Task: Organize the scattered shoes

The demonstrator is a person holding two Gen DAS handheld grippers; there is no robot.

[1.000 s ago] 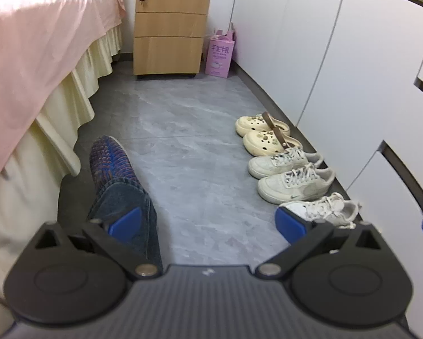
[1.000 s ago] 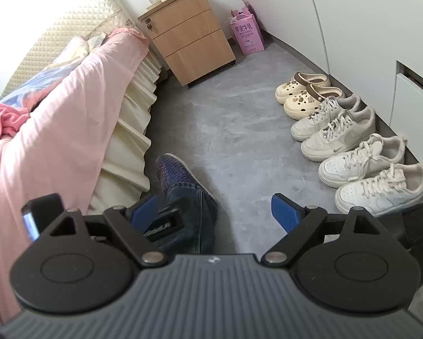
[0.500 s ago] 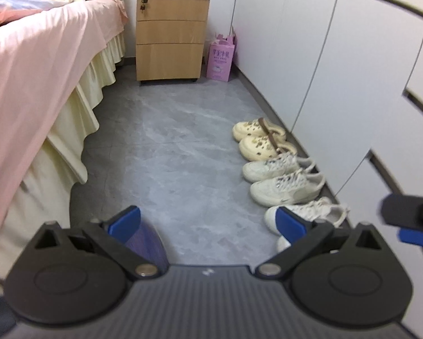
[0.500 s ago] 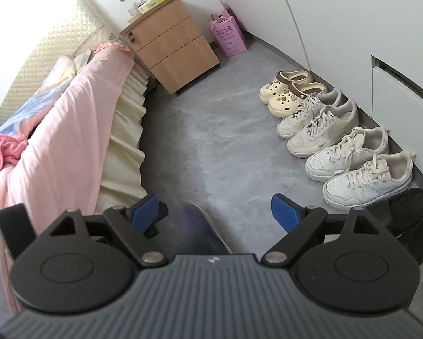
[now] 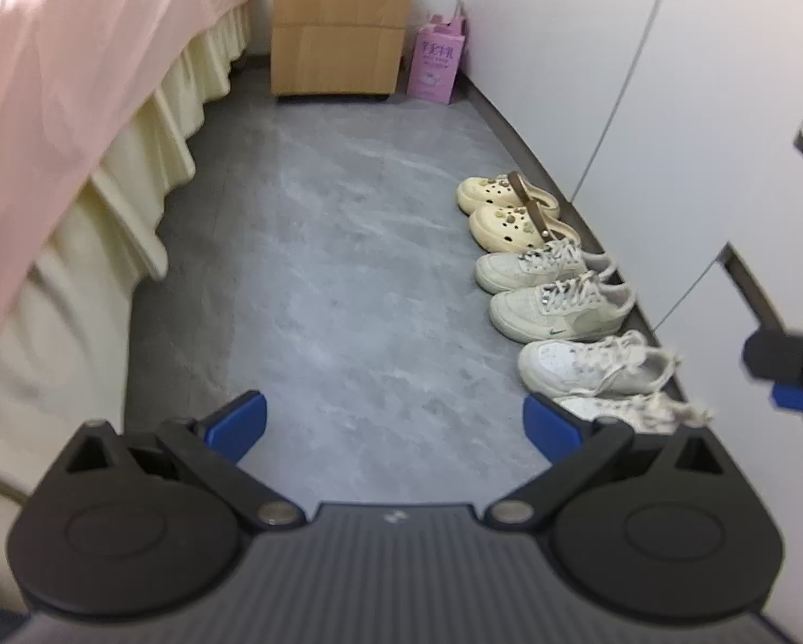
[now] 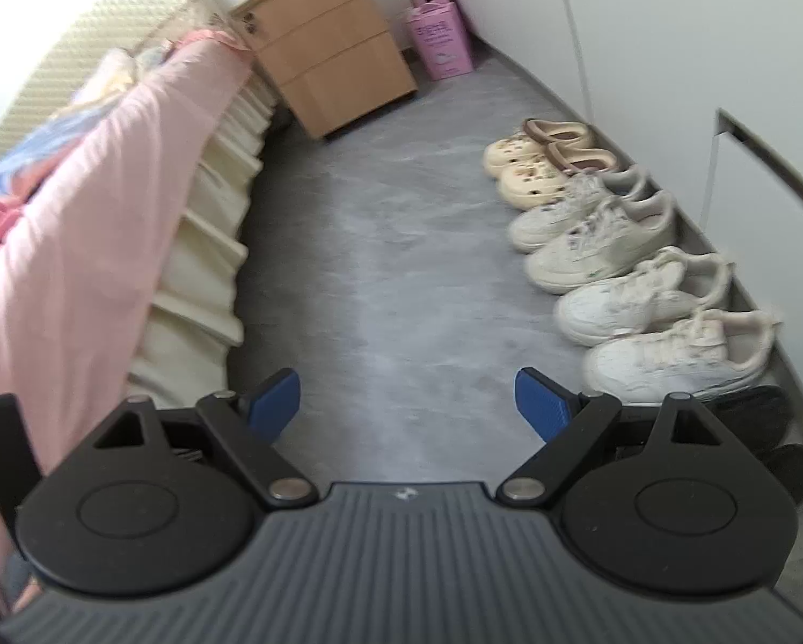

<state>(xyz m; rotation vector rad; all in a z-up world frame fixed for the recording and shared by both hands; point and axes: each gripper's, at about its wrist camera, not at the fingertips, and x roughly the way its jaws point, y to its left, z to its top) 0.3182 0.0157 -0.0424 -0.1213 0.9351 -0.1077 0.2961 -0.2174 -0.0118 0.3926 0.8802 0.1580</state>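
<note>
- A bed draped in a pink cover with a cream pleated skirt (image 5: 52, 123) ran along one side of the grey marbled tile floor (image 5: 348, 268), facing the tall white wardrobe doors (image 5: 643, 80) across the room.
- A light wooden three-drawer cabinet (image 6: 326, 48) stood at the far end of the wardrobe run, past the head of the bed, with a pink printed carton (image 5: 436, 67) just beside it, nearer the wardrobe.
- Along the foot of the wardrobe, shoes sat in a neat row, toes pointing away from the doors: a cream pair of perforated clogs with brown heel straps (image 5: 509, 209) farthest, next an off-white pair of lace-up sneakers (image 5: 557, 295), then a white pair of lace-up sneakers (image 6: 664, 322), and nearest, dark shoes (image 6: 761, 418) partly hidden behind the tool.
- The left gripper (image 5: 394, 426), black with blue pads, hovered over the floor off the wardrobe, its fingers spread wide and holding nothing.
- The right gripper (image 6: 408, 402) hung likewise, fingers apart and empty, near the closest white sneaker.
</note>
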